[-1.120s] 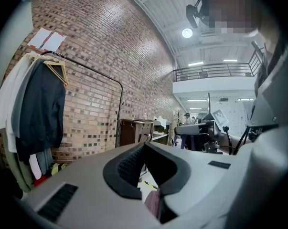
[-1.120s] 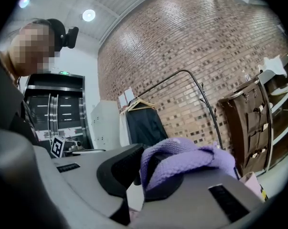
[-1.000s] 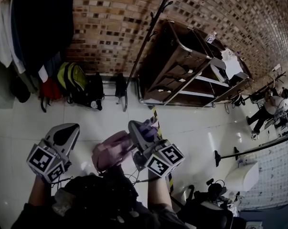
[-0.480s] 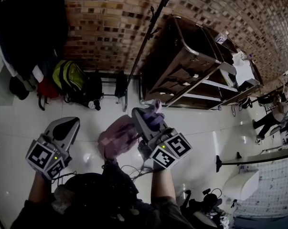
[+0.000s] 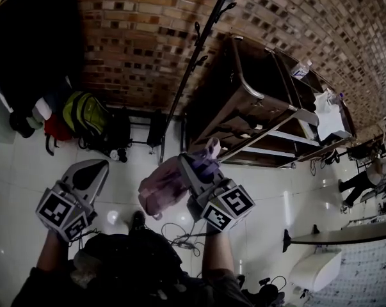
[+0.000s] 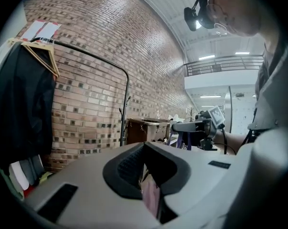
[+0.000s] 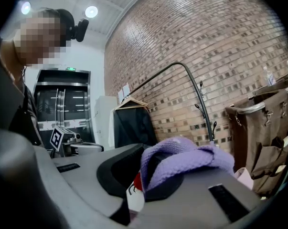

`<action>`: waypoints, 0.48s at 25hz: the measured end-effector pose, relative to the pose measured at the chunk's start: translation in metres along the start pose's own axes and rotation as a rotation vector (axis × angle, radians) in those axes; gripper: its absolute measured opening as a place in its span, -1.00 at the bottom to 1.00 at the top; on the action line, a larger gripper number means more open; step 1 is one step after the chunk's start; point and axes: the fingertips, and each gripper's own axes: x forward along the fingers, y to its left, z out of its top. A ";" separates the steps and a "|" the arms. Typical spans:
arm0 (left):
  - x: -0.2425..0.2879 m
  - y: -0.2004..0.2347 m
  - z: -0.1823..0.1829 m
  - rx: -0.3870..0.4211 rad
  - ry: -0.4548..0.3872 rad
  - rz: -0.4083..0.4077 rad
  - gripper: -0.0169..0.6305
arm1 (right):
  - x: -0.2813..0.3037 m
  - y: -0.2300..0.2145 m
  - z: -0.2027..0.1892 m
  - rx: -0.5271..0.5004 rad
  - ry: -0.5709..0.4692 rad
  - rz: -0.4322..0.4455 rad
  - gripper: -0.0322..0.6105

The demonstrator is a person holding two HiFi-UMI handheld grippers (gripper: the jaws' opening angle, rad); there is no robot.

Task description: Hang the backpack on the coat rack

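Observation:
A pink backpack (image 5: 159,187) hangs over the white floor from its purple knitted strap (image 5: 210,151). My right gripper (image 5: 196,165) is shut on that strap. In the right gripper view the strap (image 7: 182,156) is bunched over the gripper's (image 7: 146,161) closed jaws. The coat rack's black post (image 5: 196,53), with small hooks, stands ahead against the brick wall; it also shows as the post (image 7: 204,106) in the right gripper view and the post (image 6: 123,120) in the left gripper view. My left gripper (image 5: 90,171) is level beside the backpack, jaws together, and nothing hangs from it. The left gripper (image 6: 144,147) points at the wall.
Dark clothes (image 5: 26,37) hang from the rail at the left. A green-yellow bag (image 5: 84,114) and other bags sit on the floor below them. A brown cart (image 5: 244,88) stands right of the post. Cables (image 5: 176,232) lie on the floor by the person's feet.
Both grippers and the backpack have moved towards the brick wall. The rack post and the cart look nearer. The right gripper's hold on the strap is unchanged.

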 end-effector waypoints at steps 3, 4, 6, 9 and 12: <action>0.033 0.004 0.004 0.016 0.000 0.000 -0.84 | 0.000 -0.028 0.007 0.010 0.001 0.008 -0.89; 0.043 0.005 0.005 0.023 -0.002 0.000 -0.84 | 0.000 -0.037 0.009 0.013 0.005 0.014 -0.89; 0.062 0.007 0.007 0.031 -0.009 0.000 -0.84 | 0.001 -0.051 0.008 0.023 0.016 0.026 -0.89; 0.083 0.005 0.014 0.023 -0.028 -0.004 -0.84 | 0.002 -0.066 0.004 0.039 0.035 0.040 -0.89; 0.097 0.001 0.022 0.027 -0.044 -0.014 -0.84 | 0.001 -0.075 -0.001 0.047 0.051 0.050 -0.89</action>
